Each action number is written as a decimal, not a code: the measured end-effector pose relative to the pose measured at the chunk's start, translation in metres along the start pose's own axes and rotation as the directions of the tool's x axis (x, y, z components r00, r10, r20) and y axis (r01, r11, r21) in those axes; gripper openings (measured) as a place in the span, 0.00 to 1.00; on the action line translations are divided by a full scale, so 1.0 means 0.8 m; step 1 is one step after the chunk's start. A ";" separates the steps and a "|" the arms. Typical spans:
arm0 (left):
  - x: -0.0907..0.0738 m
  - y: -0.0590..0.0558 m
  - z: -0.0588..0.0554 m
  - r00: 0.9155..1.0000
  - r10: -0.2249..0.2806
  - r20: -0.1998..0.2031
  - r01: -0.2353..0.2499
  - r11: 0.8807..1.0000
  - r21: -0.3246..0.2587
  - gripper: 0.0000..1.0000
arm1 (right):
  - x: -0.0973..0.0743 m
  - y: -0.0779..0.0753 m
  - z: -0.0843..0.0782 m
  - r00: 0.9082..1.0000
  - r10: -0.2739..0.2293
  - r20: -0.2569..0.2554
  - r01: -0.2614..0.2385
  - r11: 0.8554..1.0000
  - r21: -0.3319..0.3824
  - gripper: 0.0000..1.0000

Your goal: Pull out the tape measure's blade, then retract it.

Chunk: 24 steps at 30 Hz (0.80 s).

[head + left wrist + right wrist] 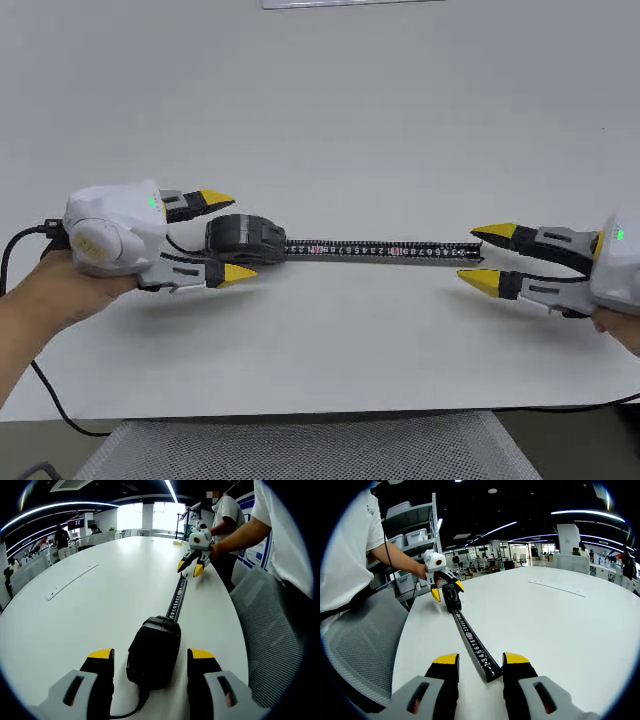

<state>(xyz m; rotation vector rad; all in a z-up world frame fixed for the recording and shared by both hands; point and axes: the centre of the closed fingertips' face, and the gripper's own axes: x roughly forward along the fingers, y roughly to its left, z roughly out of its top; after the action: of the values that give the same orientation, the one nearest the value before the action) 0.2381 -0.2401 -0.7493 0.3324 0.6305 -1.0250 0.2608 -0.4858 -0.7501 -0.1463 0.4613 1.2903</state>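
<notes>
A black tape measure case (pixel 245 238) lies on the white table (pixel 350 120), its dark blade (pixel 385 249) drawn out to the right. My left gripper (pixel 235 235) is open, one yellow-tipped finger on each side of the case (pixel 154 650), with gaps showing on both sides. My right gripper (pixel 474 255) is open at the blade's far end. In the right gripper view the blade tip (pixel 489 670) lies flat between the fingers of that gripper (pixel 480 658), touching neither. The blade (pixel 178 596) runs straight from the case towards the other gripper (pixel 192 568).
A grey mesh chair (pixel 300 450) stands at the table's near edge. A black cable (pixel 22 238) trails from the left gripper and off the table's edge. A flat white strip (pixel 70 581) lies further out on the table. People stand in the background.
</notes>
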 end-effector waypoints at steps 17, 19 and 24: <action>-0.022 -0.001 0.013 0.995 0.073 0.064 -0.070 0.996 -0.055 0.59 | 0.001 0.015 0.011 0.997 -0.075 0.007 0.075 0.997 0.019 0.37; -0.026 -0.002 0.015 0.994 0.083 0.071 -0.079 0.995 -0.057 0.60 | 0.001 0.017 0.012 0.997 -0.082 0.008 0.082 0.996 0.019 0.37; -0.034 -0.004 0.016 0.990 0.108 0.091 -0.101 0.992 -0.079 0.60 | -0.001 0.019 0.016 0.994 -0.109 0.009 0.108 0.994 0.025 0.39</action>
<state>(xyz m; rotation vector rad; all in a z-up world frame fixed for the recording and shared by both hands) 0.2298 -0.2297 -0.7224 0.2476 0.5582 -0.9094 0.2492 -0.4778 -0.7360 -0.1418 0.4541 1.1778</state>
